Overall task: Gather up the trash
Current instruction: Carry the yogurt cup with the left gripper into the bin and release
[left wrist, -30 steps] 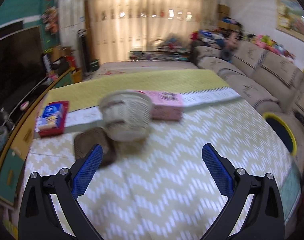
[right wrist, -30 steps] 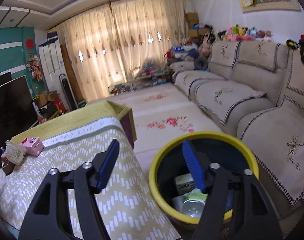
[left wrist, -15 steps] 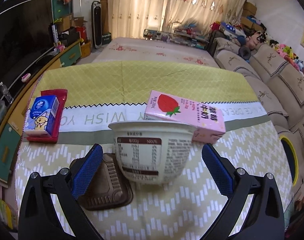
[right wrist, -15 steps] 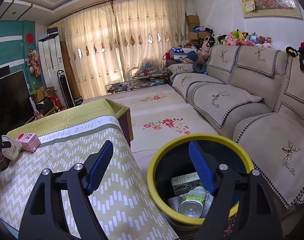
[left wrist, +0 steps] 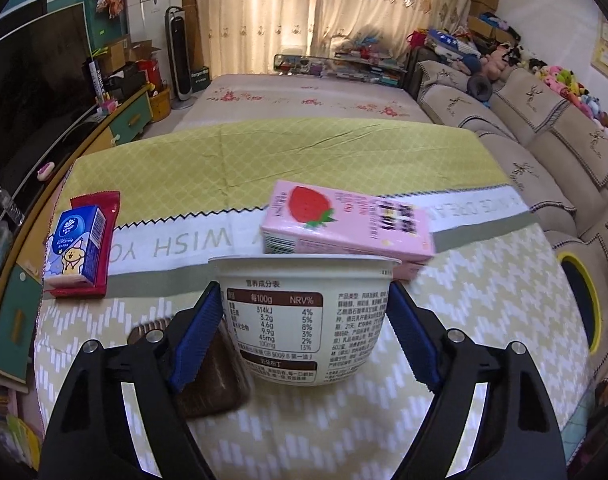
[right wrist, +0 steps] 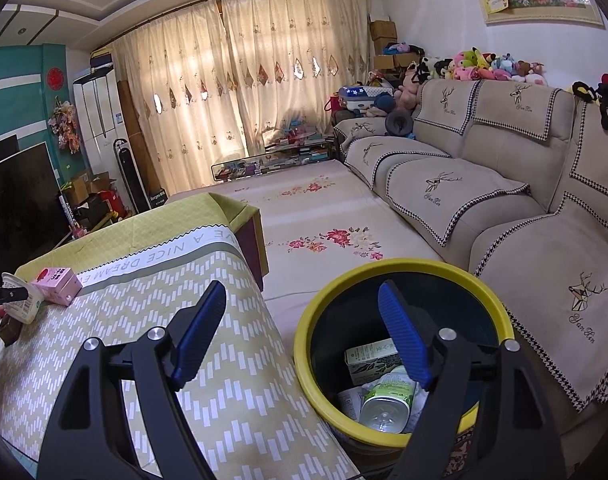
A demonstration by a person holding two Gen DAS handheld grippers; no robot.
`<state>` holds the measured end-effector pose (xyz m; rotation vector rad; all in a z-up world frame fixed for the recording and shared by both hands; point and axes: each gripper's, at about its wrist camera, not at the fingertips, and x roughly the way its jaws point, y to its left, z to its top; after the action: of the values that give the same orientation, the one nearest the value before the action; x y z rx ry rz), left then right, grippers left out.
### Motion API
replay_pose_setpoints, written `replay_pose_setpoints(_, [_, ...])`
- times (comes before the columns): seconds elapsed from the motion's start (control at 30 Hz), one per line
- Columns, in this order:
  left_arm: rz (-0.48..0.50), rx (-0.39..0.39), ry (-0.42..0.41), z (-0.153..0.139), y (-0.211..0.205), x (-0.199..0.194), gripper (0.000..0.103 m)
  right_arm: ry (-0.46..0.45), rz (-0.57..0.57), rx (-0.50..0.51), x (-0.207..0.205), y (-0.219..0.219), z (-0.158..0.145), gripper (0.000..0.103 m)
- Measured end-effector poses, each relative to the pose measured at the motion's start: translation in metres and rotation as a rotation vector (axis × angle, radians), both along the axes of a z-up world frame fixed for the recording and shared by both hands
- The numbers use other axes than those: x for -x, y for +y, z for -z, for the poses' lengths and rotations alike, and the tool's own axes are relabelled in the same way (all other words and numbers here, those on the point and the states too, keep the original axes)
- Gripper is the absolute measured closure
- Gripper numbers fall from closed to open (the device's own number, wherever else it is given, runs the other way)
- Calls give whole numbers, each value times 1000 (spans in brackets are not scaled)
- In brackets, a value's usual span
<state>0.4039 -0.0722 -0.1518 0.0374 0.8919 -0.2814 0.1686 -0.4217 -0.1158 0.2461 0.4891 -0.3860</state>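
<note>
A white yogurt cup (left wrist: 304, 316) stands on the table between the blue pads of my left gripper (left wrist: 305, 312), which is shut on its sides. It also shows in the right wrist view (right wrist: 24, 304). A brown plastic tray (left wrist: 212, 376) lies beside it on the left. A pink strawberry milk carton (left wrist: 343, 228) lies just behind it. A blue carton (left wrist: 74, 246) sits on a red wrapper (left wrist: 104, 208) at the left. My right gripper (right wrist: 300, 332) is open and empty above the table's corner, beside the yellow-rimmed trash bin (right wrist: 403, 268), which holds a can (right wrist: 385, 404) and a carton.
The table (right wrist: 232, 380) wears a yellow-green patterned cloth. A beige sofa (right wrist: 523, 220) runs along the right, close to the bin. A TV and low cabinet (left wrist: 32, 152) stand at the left. A flowered carpet (right wrist: 323, 216) lies beyond.
My left gripper has moved in around the yogurt cup and closed on it. My right gripper has stayed open above the bin with little movement.
</note>
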Motion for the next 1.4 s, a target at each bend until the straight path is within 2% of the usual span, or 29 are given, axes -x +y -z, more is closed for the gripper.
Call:
replay_pose_setpoints(0.27, [126, 57, -78, -37, -41, 61, 22, -15, -2, 3, 2, -1, 0, 29])
replay_pose_setpoints(0.37, [194, 85, -92, -50, -66, 80, 22, -47, -12, -30, 11, -6, -2, 29])
replay_pose_setpoints(0.57, [344, 127, -118, -75, -136, 108, 22, -99, 68, -71, 51, -39, -16, 29])
replay_pose_setpoints(0.67, [435, 143, -112, -78, -190, 116, 22, -116, 124, -63, 75, -57, -23, 29])
replay_pose_setpoints(0.9, [611, 138, -68, -66, -310, 131, 22, -102, 228, -50, 119, -88, -20, 28])
replay_pose_setpoints(1.13, [702, 97, 22, -34, -405, 132, 22, -79, 290, -109, 138, -113, 2, 28])
replay_pose_setpoints(1.4, [733, 56, 53, -2, -455, 129, 22, -70, 295, -126, 140, -118, 11, 28])
